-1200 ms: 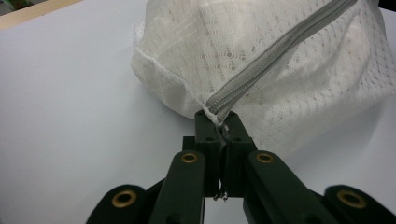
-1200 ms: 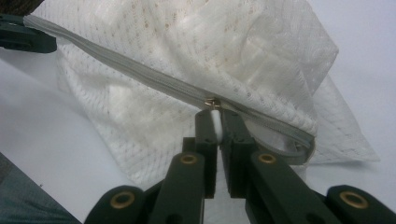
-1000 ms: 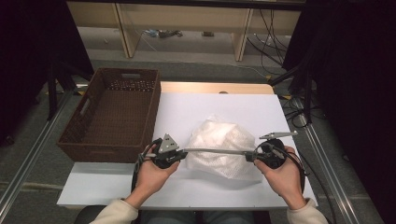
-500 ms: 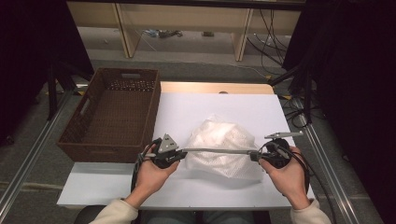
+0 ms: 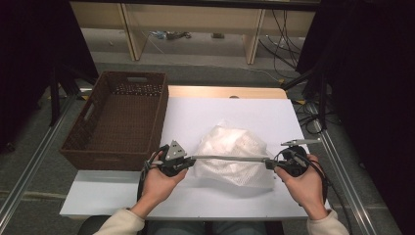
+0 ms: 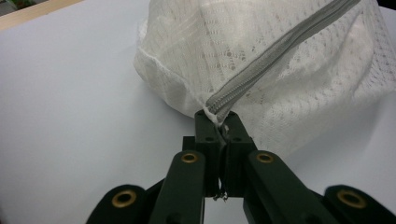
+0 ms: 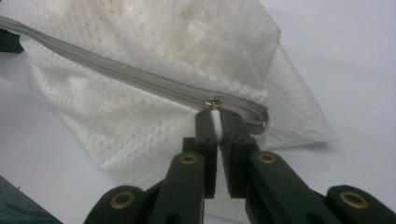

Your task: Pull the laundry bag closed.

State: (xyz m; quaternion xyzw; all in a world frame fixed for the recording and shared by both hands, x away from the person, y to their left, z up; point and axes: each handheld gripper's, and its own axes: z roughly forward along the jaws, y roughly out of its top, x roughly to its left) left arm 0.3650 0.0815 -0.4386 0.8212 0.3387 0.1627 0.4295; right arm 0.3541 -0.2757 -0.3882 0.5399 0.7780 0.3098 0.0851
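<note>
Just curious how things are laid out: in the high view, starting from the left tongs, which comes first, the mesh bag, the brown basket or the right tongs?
1. Mesh bag: its zip end is pinched in the left tongs.
2. Basket: close by, toward the table's left edge.
3. Right tongs: across the bag, on the zip's other end.

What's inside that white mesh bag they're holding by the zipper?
Through the white mesh bag pale, crumpled white material shows faintly, but what it is cannot be told: the mesh blurs it, and the grey zipper is closed along its visible length.

no text, label or number seems readable on anything here, as far as the views allow.
</note>
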